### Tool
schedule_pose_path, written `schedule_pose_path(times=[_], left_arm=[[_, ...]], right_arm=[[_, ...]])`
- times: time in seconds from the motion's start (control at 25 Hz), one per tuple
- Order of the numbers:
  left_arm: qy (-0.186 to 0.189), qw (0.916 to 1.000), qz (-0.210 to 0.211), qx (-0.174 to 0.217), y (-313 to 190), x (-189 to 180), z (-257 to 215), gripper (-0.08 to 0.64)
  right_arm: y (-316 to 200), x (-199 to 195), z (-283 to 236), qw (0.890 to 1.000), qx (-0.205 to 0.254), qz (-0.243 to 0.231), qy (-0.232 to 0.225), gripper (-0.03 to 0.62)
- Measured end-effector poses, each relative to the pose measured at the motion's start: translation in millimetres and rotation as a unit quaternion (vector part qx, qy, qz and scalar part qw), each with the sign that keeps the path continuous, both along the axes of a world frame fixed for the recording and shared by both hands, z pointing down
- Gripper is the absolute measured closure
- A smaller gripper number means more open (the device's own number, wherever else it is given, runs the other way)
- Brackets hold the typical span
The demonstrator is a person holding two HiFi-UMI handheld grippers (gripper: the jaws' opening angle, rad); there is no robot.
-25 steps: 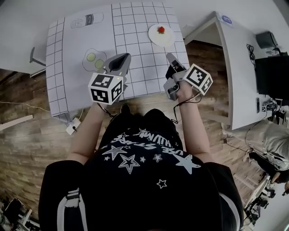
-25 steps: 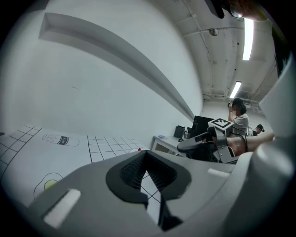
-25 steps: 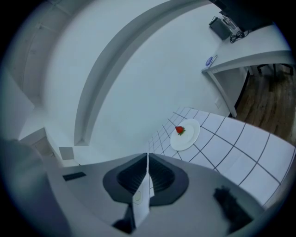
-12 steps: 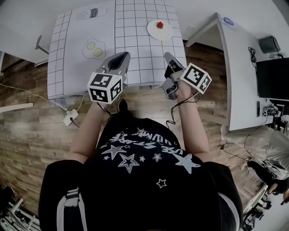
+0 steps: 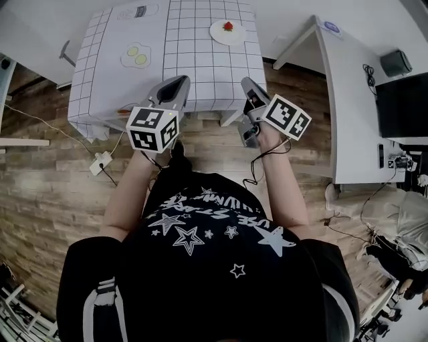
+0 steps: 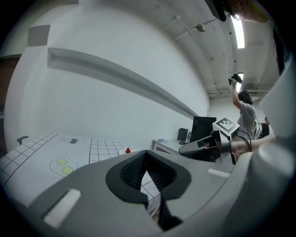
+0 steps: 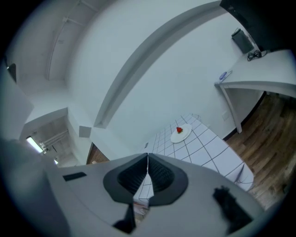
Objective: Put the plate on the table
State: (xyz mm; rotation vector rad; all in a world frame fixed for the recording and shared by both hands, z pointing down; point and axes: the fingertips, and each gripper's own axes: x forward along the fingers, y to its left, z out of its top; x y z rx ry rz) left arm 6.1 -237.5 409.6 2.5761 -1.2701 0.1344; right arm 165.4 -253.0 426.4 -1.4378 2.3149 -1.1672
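A white plate [image 5: 227, 32] with a red strawberry on it rests on the far right part of the grid-patterned table [image 5: 200, 73]. The right gripper view shows the same plate [image 7: 181, 134] on the table, far ahead. My left gripper [image 5: 176, 85] is shut and empty, held over the table's near edge. My right gripper [image 5: 248, 85] is shut and empty too, just off the near right corner. In each gripper view the jaw tips meet, for the left gripper [image 6: 146, 152] and the right gripper [image 7: 147, 156]. The strawberry [image 6: 127, 150] peeks above the left jaw.
A fried-egg drawing [image 5: 137, 55] and a bottle drawing [image 5: 139, 11] are printed on the table cover. A white desk [image 5: 348, 100] with a dark monitor [image 5: 401, 100] stands to the right. A power strip [image 5: 100, 162] and cable lie on the wood floor at left.
The table and plate have slid farther up and away in the head view: the person has backed off from the table. Both grippers stay shut and empty.
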Motion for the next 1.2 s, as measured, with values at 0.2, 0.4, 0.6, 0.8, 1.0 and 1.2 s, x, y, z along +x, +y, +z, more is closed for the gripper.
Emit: schedule_pose_path(times=[0.2,0.4,0.6,0.8,1.0,1.2], left_arm=[[-0.001,1.0000,-0.005,-0.005,50.3,16.2,0.6,0.551],[-0.001,0.9998,-0.019,-0.009,95.7,27.2,0.9,0.551],[-0.008,0.9992,-0.038,-0.008,142.4,29.8,0.3,0.551],[-0.032,0.9977,-0.060,-0.002,169.0,10.5,-5.8,0.551],[-0.028,0.9970,-0.072,-0.001,173.3,-2.3,-11.2,0.551],[-0.014,0.9981,-0.059,-0.009,175.6,1.3,-3.1,0.551]], right_arm=[[45.5,17.2,-12.2,0.998,0.040,0.013,0.053,0.577],[88.8,28.4,-24.9,0.992,0.083,0.005,0.090,0.577],[120.1,34.8,-26.6,0.989,0.112,0.004,0.099,0.575],[136.6,14.3,-21.1,0.988,0.124,-0.020,0.095,0.575],[143.2,-6.8,-22.6,0.978,0.154,-0.048,0.130,0.575],[149.3,-19.2,-20.5,0.974,0.154,-0.074,0.148,0.577]])
